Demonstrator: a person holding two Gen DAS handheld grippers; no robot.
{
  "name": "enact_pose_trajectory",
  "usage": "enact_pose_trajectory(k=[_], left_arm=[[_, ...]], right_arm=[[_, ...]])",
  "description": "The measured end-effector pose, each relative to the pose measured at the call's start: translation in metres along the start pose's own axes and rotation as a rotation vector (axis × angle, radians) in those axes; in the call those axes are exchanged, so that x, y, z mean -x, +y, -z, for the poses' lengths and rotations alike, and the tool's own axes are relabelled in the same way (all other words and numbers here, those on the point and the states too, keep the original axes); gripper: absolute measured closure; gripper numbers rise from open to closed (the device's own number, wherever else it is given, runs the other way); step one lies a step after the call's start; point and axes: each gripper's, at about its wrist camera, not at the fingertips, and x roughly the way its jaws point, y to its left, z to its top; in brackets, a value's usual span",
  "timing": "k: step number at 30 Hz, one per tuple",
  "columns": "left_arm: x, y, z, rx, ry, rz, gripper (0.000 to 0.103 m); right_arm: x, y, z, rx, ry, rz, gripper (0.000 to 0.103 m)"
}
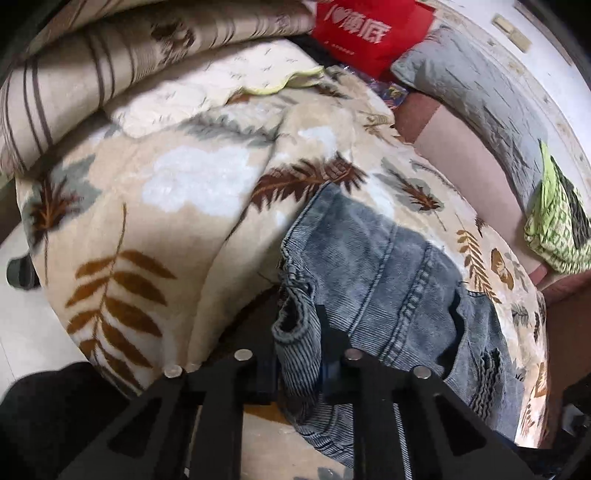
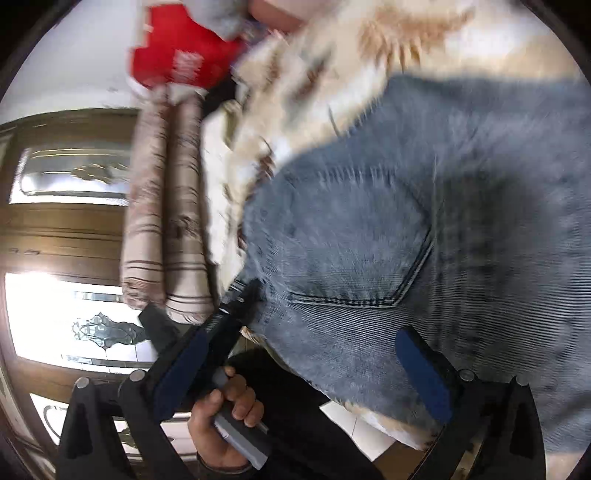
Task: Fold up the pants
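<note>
Crowding jeans: red bag, striped quilt.

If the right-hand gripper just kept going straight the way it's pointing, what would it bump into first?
Most likely the jeans. The right gripper has its jaws wide apart, and blue denim fills the view just ahead of them, lying on the leaf-print blanket. The picture is blurred, so the gap is hard to judge.
</note>
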Motion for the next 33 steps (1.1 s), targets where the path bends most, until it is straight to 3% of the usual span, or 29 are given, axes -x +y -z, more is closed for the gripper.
enact_pose_trajectory(k=[7, 11, 16, 21, 28, 32, 33], left_arm=[[0.046, -0.063, -0.004, -0.165, -0.130, 0.024, 0.089], [0.066, -0.073, -0.003, -0.137, -0.165, 0.090, 0.088], [0.071, -0.082, 0.000, -0.202, -0.169, 0.087, 0.089], [0.089, -0.137, 0.012, -0.345, -0.216, 0.114, 0.089], [0.111, -0.243, 0.084, -0.650, -0.217, 0.236, 0.089], [0.095, -0.297, 0.147, -0.805, -0.123, 0.290, 0.087], [0.078, -0.312, 0.169, -0.873, -0.058, 0.276, 0.085]], right_arm=[[0.107, -0.067, 0.030, -0.096, -0.250, 0.011, 0.001], [0.149, -0.100, 0.046, -0.159, -0.380, -0.030, 0.001], [0.159, -0.121, 0.050, -0.190, -0.387, -0.058, 0.001], [0.152, -0.124, 0.052, -0.191, -0.387, -0.074, 0.001], [0.195, -0.162, 0.069, -0.304, -0.549, -0.098, 0.001], [0.215, -0.178, 0.080, -0.343, -0.611, -0.111, 0.001], [0.217, -0.180, 0.082, -0.347, -0.618, -0.111, 0.001]])
